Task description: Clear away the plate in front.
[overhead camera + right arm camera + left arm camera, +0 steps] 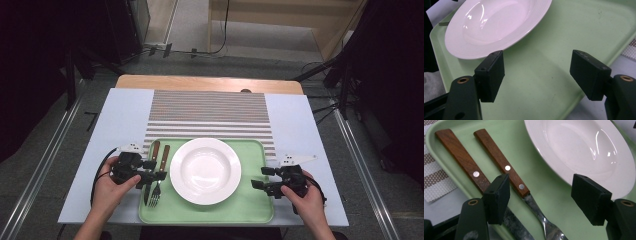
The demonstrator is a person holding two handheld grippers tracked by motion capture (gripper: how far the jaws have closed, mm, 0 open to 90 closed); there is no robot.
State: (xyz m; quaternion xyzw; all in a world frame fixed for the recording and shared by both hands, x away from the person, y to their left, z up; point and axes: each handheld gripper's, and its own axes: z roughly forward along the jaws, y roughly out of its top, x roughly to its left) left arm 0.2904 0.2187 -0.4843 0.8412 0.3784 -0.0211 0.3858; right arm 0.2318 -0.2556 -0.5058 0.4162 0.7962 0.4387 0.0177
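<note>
A green tray (250,205) sits at the table's near edge with a white plate (205,170) in its middle. A wooden-handled knife (155,152) and fork (163,156) lie side by side at the tray's left edge. My left gripper (154,170) is open, low over the two utensils; in the left gripper view the fork (499,160) runs between the jaws, with the knife (459,157) beside the left jaw and the plate (584,152) beyond the right one. My right gripper (263,178) is open over bare tray (574,27), right of the plate (496,22).
A striped placemat (210,115) lies behind the tray on a pale blue board (120,120) that covers the wooden table (210,83). Dark stands and cables flank the table on the floor.
</note>
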